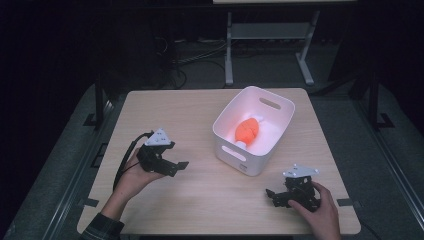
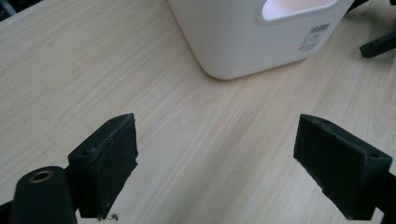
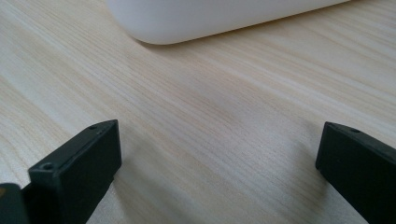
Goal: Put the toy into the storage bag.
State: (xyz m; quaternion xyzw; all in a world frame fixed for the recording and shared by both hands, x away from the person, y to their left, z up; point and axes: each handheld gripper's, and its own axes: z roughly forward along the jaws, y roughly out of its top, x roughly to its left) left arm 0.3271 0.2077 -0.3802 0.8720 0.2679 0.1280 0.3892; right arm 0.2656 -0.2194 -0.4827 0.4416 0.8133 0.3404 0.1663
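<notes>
Item: white bin [image 1: 252, 131], standing on the worktop [image 1: 200, 200] right of centre, handle slots at both ends, a label on its near end wall in the left gripper view. Contents: one orange toy [image 1: 247, 131] lying on the bin floor, roughly central, apparently with a pale part under or beside it; glare inside the bin makes its exact kind hard to tell, possibly a plush fish or carrot. Left tongs [image 1: 167, 162]: held low over the worktop at the left, well apart from the bin, jaws spread wide with nothing between them; bare wood and the bin's near corner lie ahead of them. Right tongs [image 1: 280, 196]: at the near right, close to the bin's near corner but apart from it, jaws likewise spread and empty. Status, as judged: the placing of the toy into the bin looks complete, since the toy sits fully inside and both tongs are released and resting clear. Remaining: nothing evident; no loose items lie on the worktop.
</notes>
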